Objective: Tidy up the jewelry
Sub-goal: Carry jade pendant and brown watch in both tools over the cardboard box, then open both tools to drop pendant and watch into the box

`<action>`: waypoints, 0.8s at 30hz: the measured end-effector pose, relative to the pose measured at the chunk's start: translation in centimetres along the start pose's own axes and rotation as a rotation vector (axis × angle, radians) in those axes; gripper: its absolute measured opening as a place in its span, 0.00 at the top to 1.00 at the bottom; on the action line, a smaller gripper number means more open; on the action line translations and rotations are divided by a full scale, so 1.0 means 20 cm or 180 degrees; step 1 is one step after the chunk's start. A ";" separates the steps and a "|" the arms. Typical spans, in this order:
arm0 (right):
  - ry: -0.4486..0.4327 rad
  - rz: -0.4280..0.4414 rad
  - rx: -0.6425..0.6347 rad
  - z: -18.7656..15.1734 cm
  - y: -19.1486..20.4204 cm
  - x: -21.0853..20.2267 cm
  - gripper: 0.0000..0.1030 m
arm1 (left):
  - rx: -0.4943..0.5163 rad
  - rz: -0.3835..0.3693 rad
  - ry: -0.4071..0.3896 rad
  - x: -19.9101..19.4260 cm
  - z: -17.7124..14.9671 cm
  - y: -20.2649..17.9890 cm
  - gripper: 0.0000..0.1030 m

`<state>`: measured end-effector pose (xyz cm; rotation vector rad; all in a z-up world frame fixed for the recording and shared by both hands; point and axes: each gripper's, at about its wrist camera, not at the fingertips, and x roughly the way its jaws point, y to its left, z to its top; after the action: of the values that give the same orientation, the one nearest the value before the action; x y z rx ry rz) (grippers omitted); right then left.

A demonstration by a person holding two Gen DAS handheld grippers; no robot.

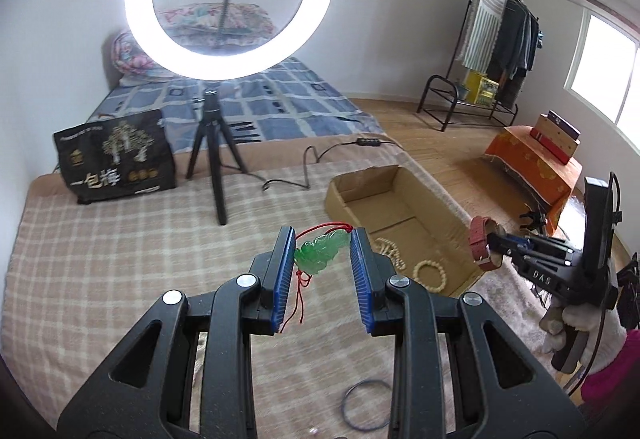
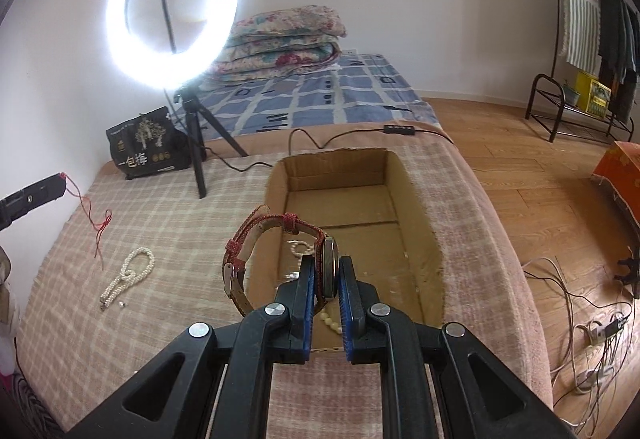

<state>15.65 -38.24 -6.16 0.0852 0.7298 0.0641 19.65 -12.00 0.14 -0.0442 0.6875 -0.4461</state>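
My left gripper point(image 1: 323, 239) is shut on a green jade pendant point(image 1: 320, 249), whose red cord point(image 1: 302, 295) dangles over the checked blanket. To its right, an open cardboard box point(image 1: 360, 183) holds cream bead bracelets point(image 1: 430, 271). My right gripper point(image 2: 325, 263) is shut on a watch point(image 2: 330, 267) with a red strap point(image 2: 256, 235) and hovers over the near end of the box point(image 2: 424, 239). That watch point(image 1: 480, 243) also shows at the right of the left wrist view. A pearl necklace point(image 2: 128, 275) lies on the blanket left of the box. A thin blue hoop point(image 1: 366, 405) lies near me.
A lit ring light on a black tripod point(image 1: 218, 167) stands behind, with a black bag point(image 1: 114, 159) to its left and a cable point(image 2: 320, 143) running behind the box. The blanket's right edge point(image 2: 500, 239) drops to a wooden floor with cables point(image 2: 580, 339).
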 end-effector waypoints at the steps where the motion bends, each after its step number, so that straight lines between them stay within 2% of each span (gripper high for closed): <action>1: -0.0002 -0.0012 0.0016 0.00 -0.02 0.01 0.91 | 0.0007 -0.0030 0.0010 0.03 0.02 -0.02 0.73; 15: 0.0076 -0.0111 0.0353 0.06 -0.22 0.23 0.91 | 0.0084 -0.0245 0.0084 0.49 0.29 -0.29 0.73; 24: 0.0186 -0.0239 0.0427 0.04 -0.30 0.35 0.91 | 0.0101 -0.0250 0.0286 0.82 0.33 -0.38 0.73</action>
<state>21.67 -43.58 -10.78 0.1846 0.7946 -0.0544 32.03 -26.23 -3.22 -0.0214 0.7688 -0.5369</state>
